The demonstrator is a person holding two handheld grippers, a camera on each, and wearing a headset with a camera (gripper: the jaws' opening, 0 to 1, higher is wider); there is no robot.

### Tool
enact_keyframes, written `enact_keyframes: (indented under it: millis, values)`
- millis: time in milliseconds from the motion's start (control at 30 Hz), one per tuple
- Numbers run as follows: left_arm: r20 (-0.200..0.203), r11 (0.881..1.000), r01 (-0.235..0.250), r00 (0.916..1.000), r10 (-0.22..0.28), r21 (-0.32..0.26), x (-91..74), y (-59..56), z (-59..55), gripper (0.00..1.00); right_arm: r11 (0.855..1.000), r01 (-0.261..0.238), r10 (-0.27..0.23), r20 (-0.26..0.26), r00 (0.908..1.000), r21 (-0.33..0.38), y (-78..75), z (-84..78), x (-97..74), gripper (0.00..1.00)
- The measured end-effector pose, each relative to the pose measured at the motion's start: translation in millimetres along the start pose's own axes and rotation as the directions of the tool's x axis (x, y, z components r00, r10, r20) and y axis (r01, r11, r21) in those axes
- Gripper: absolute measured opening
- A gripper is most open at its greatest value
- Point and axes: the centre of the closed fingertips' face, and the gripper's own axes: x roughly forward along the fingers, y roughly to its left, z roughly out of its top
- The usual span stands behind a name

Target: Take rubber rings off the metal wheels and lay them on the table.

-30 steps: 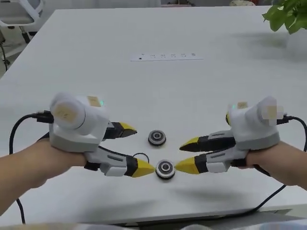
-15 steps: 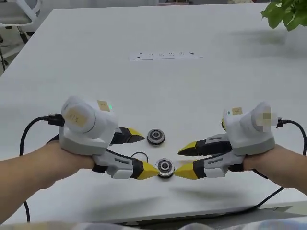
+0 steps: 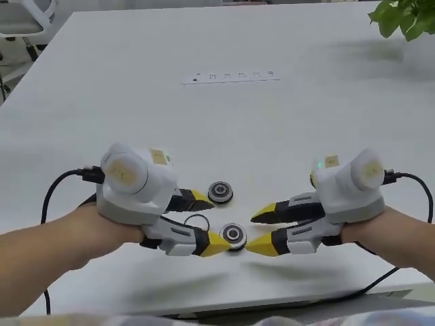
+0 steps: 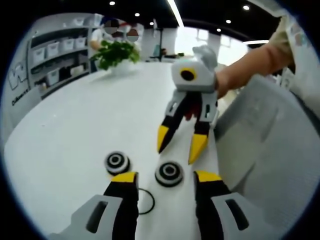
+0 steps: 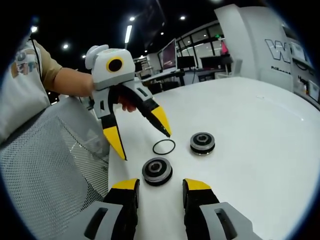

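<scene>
Over the last second both hands have drawn inward. The left hand-held gripper [image 3: 217, 221] and the right hand-held gripper [image 3: 251, 233] now meet nose to nose at the near wheel [image 3: 233, 235]. Their lower yellow tips sit just beside it on either side, closer than they were, though the head view does not show whether either tip touches it. Both pairs of jaws stand apart and hold nothing. In each gripper view the near wheel lies flat just ahead of that view's own jaws, in line with the gap between them.

The wheels themselves have not shifted. The far wheel [image 3: 220, 192] lies flat near the first, just beside the left hand-held gripper's upper tip. One ring [image 3: 197, 221] already lies loose and flat on the worktop [image 3: 306, 122], between the left jaws and apart from both wheels, so part of the job looks done. Both wheels show dark outer bands, but I cannot tell which of them gave up that ring.

The closing-in suggests the near wheel is the next one to be stripped, probably with one side steadying it while the other picks at its rubber. The wheel is small and free on a smooth surface, so it could skid away if a tip pushes it from one side alone.
</scene>
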Motion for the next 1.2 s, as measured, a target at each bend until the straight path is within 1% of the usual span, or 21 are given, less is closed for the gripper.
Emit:
enact_keyframes:
  millis: [167, 300, 467, 667, 867, 1033, 1200]
  values:
    - [-0.002, 1.000, 0.015, 0.9999, -0.015, -0.002, 4.1, -3.1, -1.0, 0.41, 1.000, -0.010, 0.010, -0.003, 0.9999, -0.005, 2.1, -0.8, 2.2, 0.32]
    - [-0.012, 1.000, 0.021, 0.9997, -0.021, 0.008, 7.4, -5.3, -4.1, 0.39, 1.000, -0.013, 0.013, -0.007, 0.9999, -0.010, 2.6, -1.7, 3.9, 0.31]
    - [-0.008, 1.000, 0.022, 0.9997, -0.022, 0.004, 9.5, -6.1, -4.6, 0.35, 1.000, -0.016, 0.016, -0.011, 0.9998, -0.015, 2.2, -2.6, 5.2, 0.30]
    - [0.001, 1.000, 0.018, 0.9998, -0.018, 0.013, 14.0, -7.2, -2.9, 0.30, 1.000, -0.020, 0.020, -0.017, 0.9997, -0.020, 2.8, -3.7, 6.9, 0.29]
    - [-0.008, 0.999, 0.019, 0.9998, -0.019, 0.028, 19.7, -8.8, -5.0, 0.27, 1.000, -0.021, 0.020, -0.014, 0.9997, -0.014, 3.0, -3.3, 7.5, 0.29]
    - [-0.012, 0.999, 0.019, 0.9998, -0.018, 0.043, 22.6, -10.5, -4.6, 0.24, 1.000, -0.023, 0.023, -0.018, 0.9996, -0.014, 3.8, -4.7, 8.2, 0.28]
    - [-0.007, 0.999, 0.004, 1.0000, -0.004, 0.046, 23.6, -7.3, -4.3, 0.20, 1.000, -0.022, 0.021, -0.015, 0.9997, -0.013, 3.6, -4.3, 8.3, 0.28]
